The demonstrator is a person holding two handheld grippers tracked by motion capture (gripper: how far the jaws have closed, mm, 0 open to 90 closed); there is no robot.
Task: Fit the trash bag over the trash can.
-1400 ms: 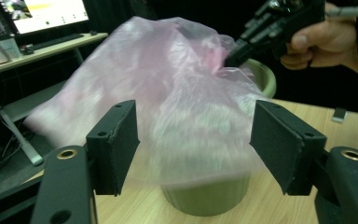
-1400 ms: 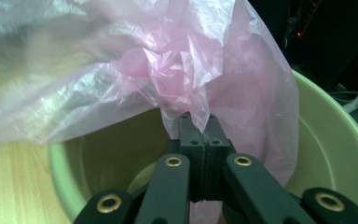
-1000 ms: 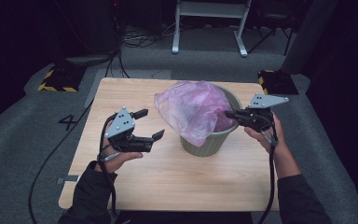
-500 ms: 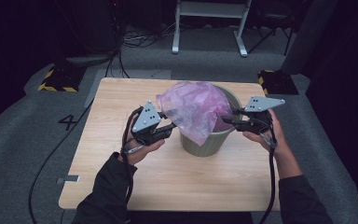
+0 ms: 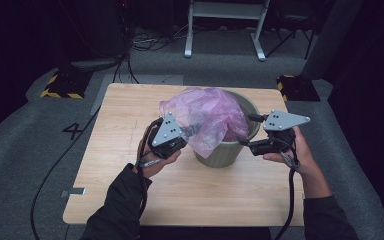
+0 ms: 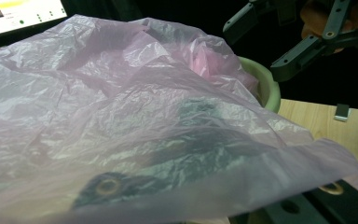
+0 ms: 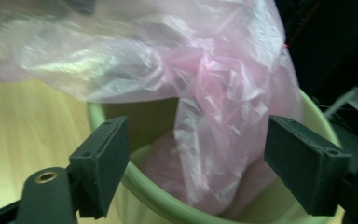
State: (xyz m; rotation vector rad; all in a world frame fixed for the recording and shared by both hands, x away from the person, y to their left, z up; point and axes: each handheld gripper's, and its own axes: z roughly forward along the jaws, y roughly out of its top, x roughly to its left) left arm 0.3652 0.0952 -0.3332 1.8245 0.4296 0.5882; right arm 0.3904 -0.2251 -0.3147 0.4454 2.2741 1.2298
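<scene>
Your left gripper (image 5: 187,131) has just been closing and pinches the pink bag (image 5: 207,117) draped over the green bin (image 5: 245,102); your right gripper (image 5: 244,142), jaws just opened wide, straddles the bin's rim

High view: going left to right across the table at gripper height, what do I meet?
Left gripper, shut on the thin pink plastic bag → bag draped over the pale green plastic bin → right gripper, jaws open at the bin's rim.
</scene>
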